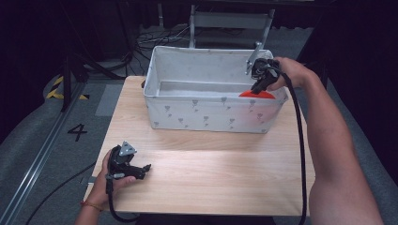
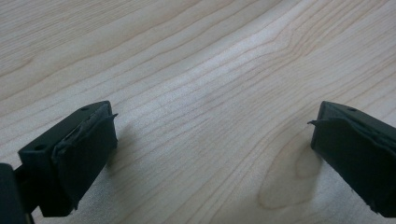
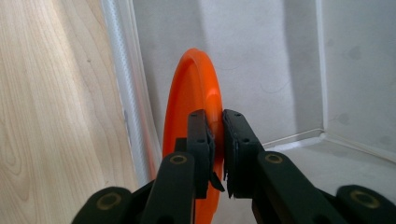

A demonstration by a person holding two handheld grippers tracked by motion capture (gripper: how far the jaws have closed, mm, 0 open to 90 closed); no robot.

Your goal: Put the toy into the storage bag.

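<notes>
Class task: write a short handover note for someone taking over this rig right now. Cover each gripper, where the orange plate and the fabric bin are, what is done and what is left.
Right gripper: jaws shut on the rim of the orange plate, holding it on edge inside the fabric bin, at the bin's right end close to the near wall.
Left gripper: jaws open, holding nothing, low over the wooden table near its front left.
Done: the plate is inside the bin.
Left: probably to lower the plate to the bin floor, open the jaws and lift the right gripper out. Whether the plate touches the floor cannot be told.
</notes>
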